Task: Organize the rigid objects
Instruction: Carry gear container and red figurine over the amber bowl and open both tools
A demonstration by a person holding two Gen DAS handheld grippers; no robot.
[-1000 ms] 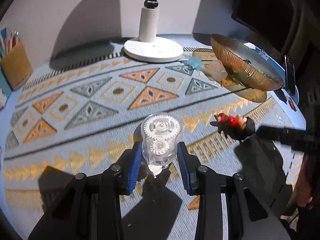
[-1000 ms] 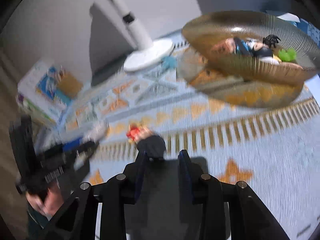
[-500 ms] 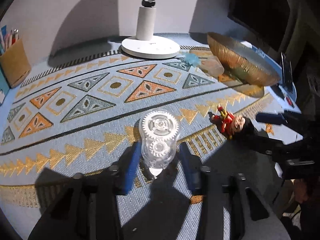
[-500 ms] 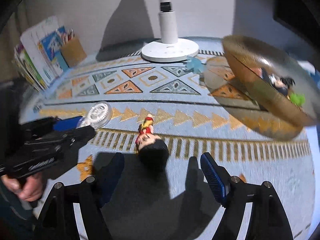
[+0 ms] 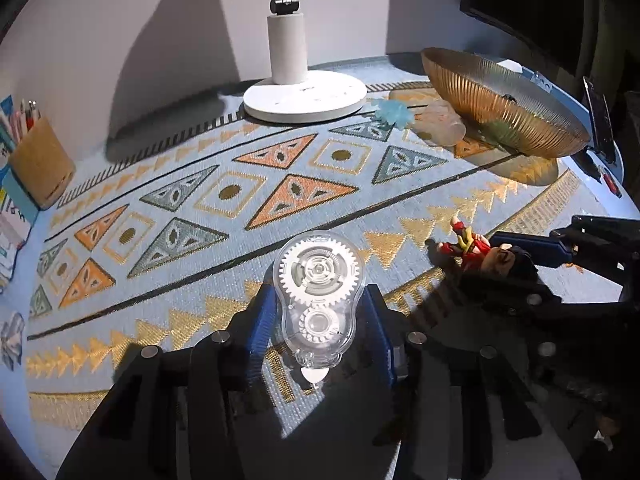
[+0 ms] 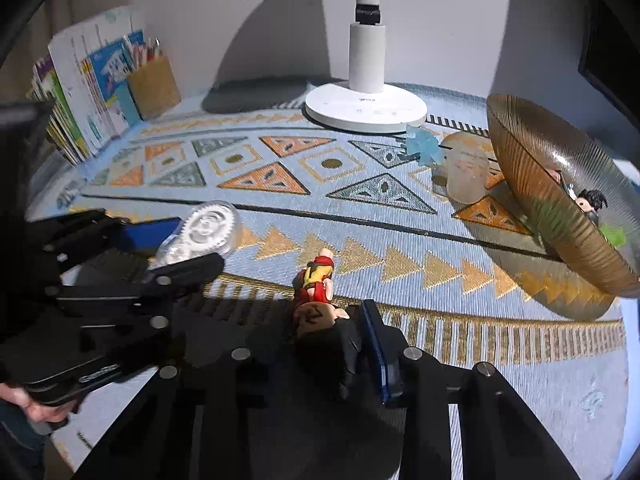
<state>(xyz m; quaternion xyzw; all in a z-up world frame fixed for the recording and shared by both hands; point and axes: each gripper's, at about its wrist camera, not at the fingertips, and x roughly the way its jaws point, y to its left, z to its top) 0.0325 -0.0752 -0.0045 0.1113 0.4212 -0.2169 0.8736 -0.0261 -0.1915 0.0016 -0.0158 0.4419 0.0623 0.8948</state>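
Grippers closing on two small things at the near edge of the patterned mat

Left gripper (image 5: 318, 330) straddles the clear plastic correction-tape dispenser with white gears (image 5: 318, 300), its blue pads (image 5: 260, 332) close on either side and its jaws closing, though I cannot tell that they press yet. Right gripper (image 6: 332, 344) is also closing, round the dark-haired head of a small toy figure in red (image 6: 316, 300) lying on the blue woven mat (image 6: 400, 216); the right pad seems to touch the hair, the left is lost in shadow. Ribbed amber glass bowl (image 6: 560, 240) at the far right already holds a few small toys, so part of the sorting looks done. Both pieces here still have to be carried over, and a frosted cup (image 6: 466, 178) and pale blue trinket (image 6: 424, 148) wait beside the white lamp base (image 6: 366, 108).
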